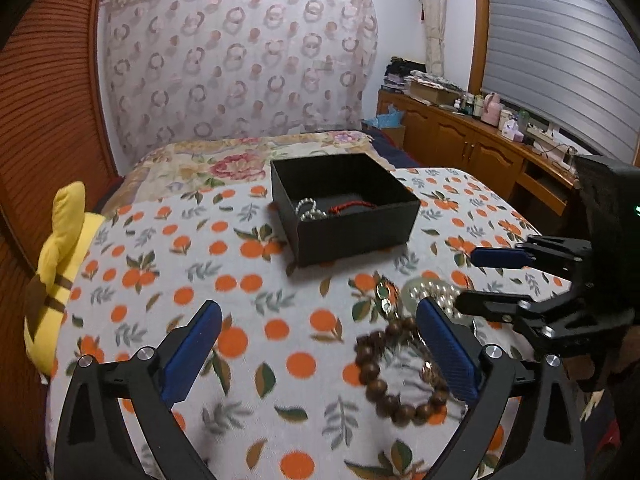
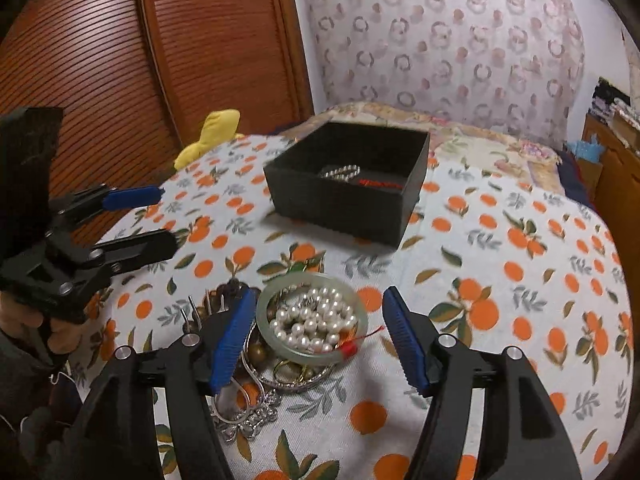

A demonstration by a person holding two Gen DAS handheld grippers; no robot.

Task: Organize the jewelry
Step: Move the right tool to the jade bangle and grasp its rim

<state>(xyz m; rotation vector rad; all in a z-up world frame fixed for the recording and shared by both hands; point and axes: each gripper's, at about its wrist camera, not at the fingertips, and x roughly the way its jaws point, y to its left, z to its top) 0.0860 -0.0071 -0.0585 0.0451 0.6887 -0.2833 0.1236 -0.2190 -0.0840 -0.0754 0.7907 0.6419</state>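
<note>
Blue-padded jaws of the right gripper [image 2: 318, 340] stand spread and grasp nothing; the pile of jewelry sits between and just ahead of them on the cloth [image 2: 500, 280]. Those of the left gripper [image 1: 320, 348] are also released, spread wide over bare cloth, with the wood bracelet [image 1: 394, 376] just inside the right-hand pad.

Largest is the box [image 2: 344, 200], open-topped and well ahead of both sets of jaws. It already holds a silver chain [image 2: 340, 171] and a red cord [image 2: 376, 183], so I judge the sorting is partly done.

Next in size, the bangle [image 2: 312, 314] lies flat between the right jaws, close to the left-hand pad. It looks like jade: stiff, smooth, probably slippery and breakable, so pinching across the rim from the far, freer side seems safest.

Inside its ring lies the pearl strand [image 2: 316, 318], bunched up. It will be limp and will drape, so a grip on 1 bunch of beads should lift the rest.

Wooden beads look light and matt, easy to pinch anywhere on the loop.

Smallest are the tangled metal pieces [image 2: 248, 404] under and behind the left-hand pad of the right gripper; which is which I cannot tell. They may snag each other when lifted.
</note>
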